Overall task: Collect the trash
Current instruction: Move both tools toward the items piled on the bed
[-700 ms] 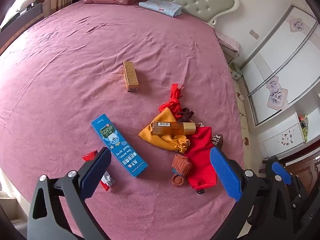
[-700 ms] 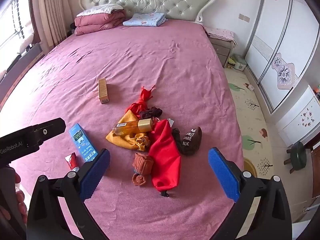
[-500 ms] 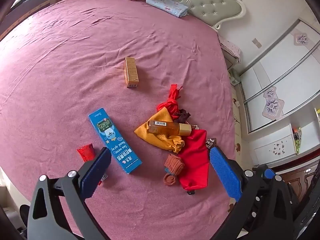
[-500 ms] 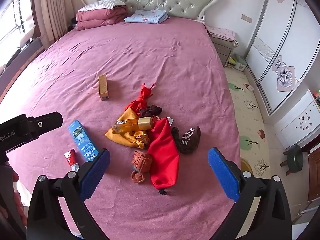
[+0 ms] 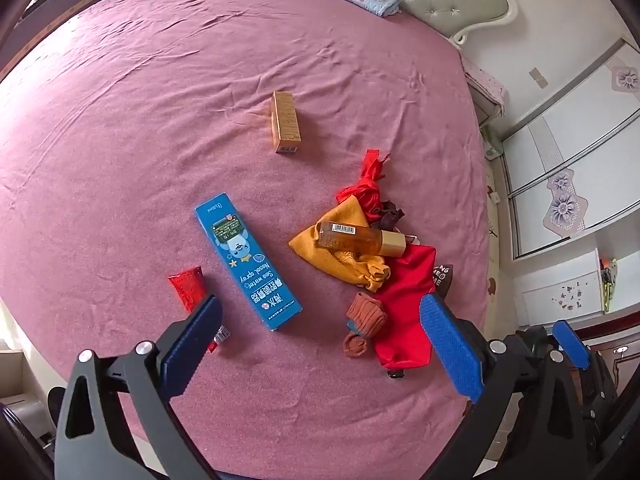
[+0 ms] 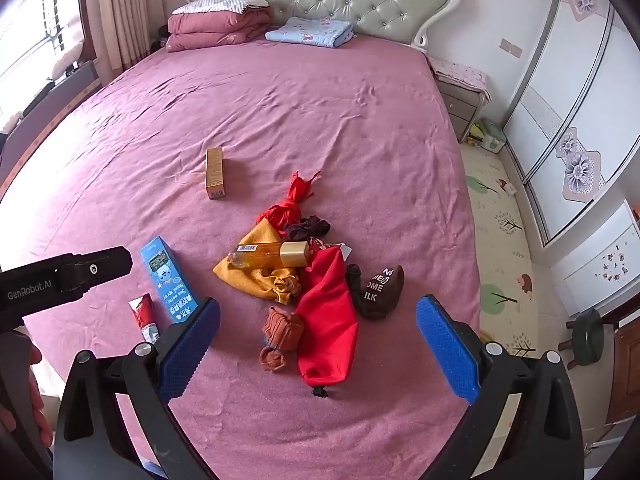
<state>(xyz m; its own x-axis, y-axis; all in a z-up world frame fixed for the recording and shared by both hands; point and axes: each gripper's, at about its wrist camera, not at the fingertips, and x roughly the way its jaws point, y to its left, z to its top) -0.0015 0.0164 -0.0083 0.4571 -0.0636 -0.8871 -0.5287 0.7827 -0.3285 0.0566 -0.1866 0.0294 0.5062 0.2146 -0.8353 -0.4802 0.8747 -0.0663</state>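
Both grippers hover with fingers spread wide and empty, the left gripper (image 5: 320, 344) angled over the blue box (image 5: 246, 260) and red tube (image 5: 188, 290) at its ten o'clock on the bed (image 5: 120, 120) (likely first pickups); the right gripper (image 6: 318, 344) faces the clothes heap (image 6: 312, 280).

Left gripper (image 5: 318, 346): jaws spread fully apart, nothing between the blue pads (image 5: 191, 350), pointing steeply downward. Right gripper (image 6: 318, 346): jaws likewise fully apart and empty, pitched steeply down. A hand (image 6: 24, 392) grips the left tool at the lower left of the right wrist view
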